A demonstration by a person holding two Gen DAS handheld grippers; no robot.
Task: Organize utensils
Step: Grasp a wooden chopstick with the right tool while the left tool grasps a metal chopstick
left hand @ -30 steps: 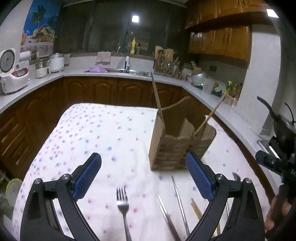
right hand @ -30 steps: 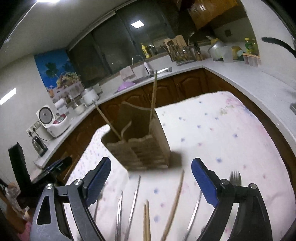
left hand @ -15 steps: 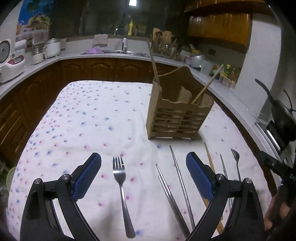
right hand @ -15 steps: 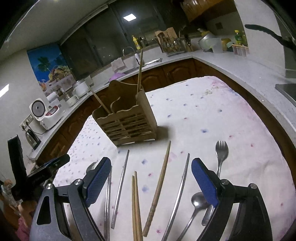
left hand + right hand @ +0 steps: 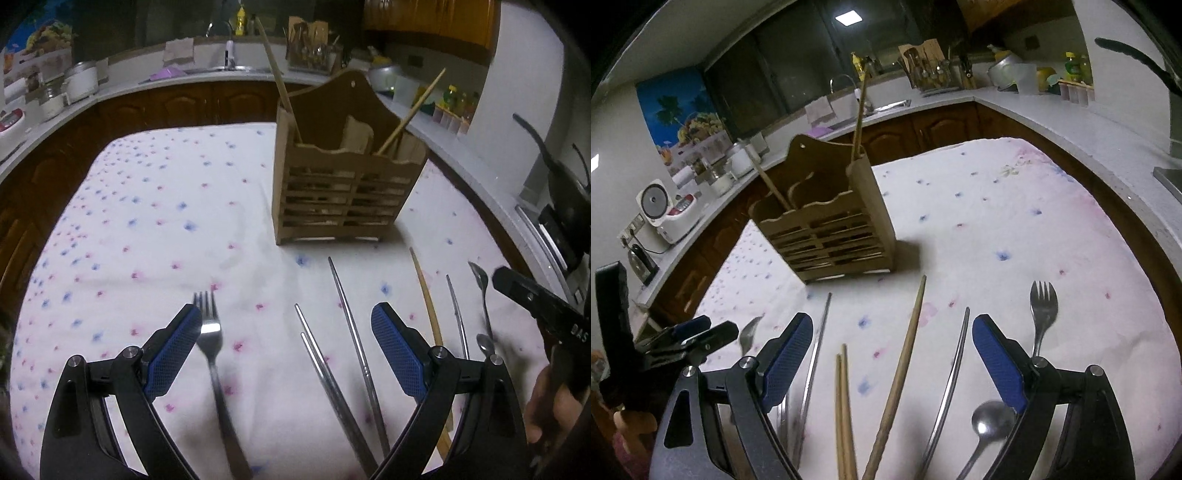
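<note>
A wooden slatted utensil holder (image 5: 343,192) stands on the flowered tablecloth (image 5: 155,221), with a wooden chopstick in each end; it also shows in the right wrist view (image 5: 831,236). My left gripper (image 5: 286,328) is open above a fork (image 5: 214,350) and metal chopsticks (image 5: 347,332). My right gripper (image 5: 892,341) is open above wooden chopsticks (image 5: 905,354), a metal chopstick (image 5: 949,373), a spoon (image 5: 988,421) and the fork (image 5: 1042,314). The right gripper also shows at the right edge of the left wrist view (image 5: 532,299).
A wooden chopstick (image 5: 428,295), a metal chopstick (image 5: 456,310) and a spoon (image 5: 480,284) lie right of the left gripper. Kitchen counters (image 5: 1071,122) with a rice cooker (image 5: 665,214), sink and dish rack surround the table.
Both grippers have tilted down and come closer to the table, so the utensils lying on the cloth now fill the lower view. Both stay open and empty.
</note>
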